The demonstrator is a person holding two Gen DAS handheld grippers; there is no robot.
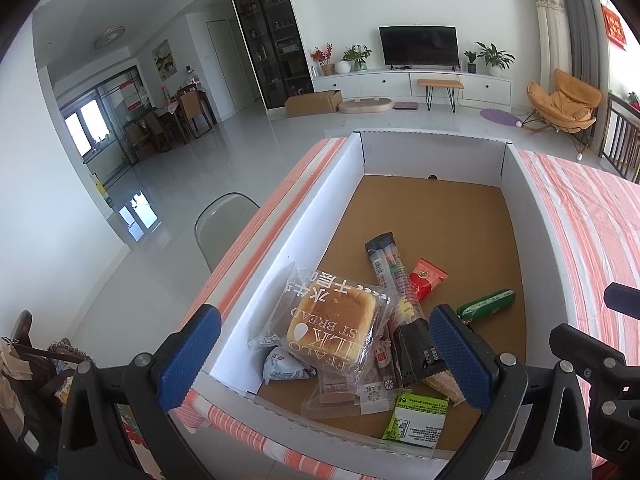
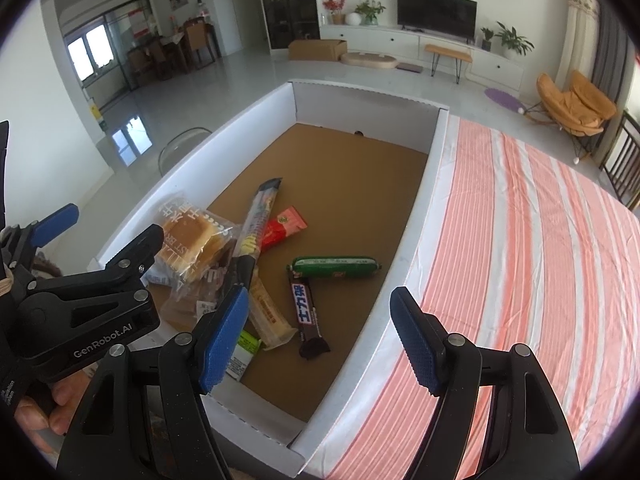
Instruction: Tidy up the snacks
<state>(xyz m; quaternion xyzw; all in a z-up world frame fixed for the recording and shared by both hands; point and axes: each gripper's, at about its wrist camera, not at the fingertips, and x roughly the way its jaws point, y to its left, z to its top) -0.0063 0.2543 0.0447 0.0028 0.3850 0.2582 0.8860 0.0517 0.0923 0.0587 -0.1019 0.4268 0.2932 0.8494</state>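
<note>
Right now you look to be between picks: every snack in view already lies in the white box, and the striped desk beside it shows none left on the part the cameras cover. The bread pack sits on top of the pile against the box's left wall, with the long dark stick pack leaning over the red packet just beside it. The green sausage lies on the cardboard floor, apart from the pile, and the chocolate bar lies just below it, one end close to the sausage. A green-and-white sachet rests near the front wall.

Your right gripper hangs above the box's near right corner with its jaws spread wide and nothing between them; the pads touch no snack, so it has released. Your left gripper is also parted wide, one pad outside the left wall and the other over the pile, and although the bread pack shows between the fingers, they do not seem to press on it.

Judging from this, the next move calls either for finding a further snack out of view, or for tidying the heap: you would lower one gripper squarely over a single pack, such as the bread on top, and close gently so the soft wrapper does not crush
</note>
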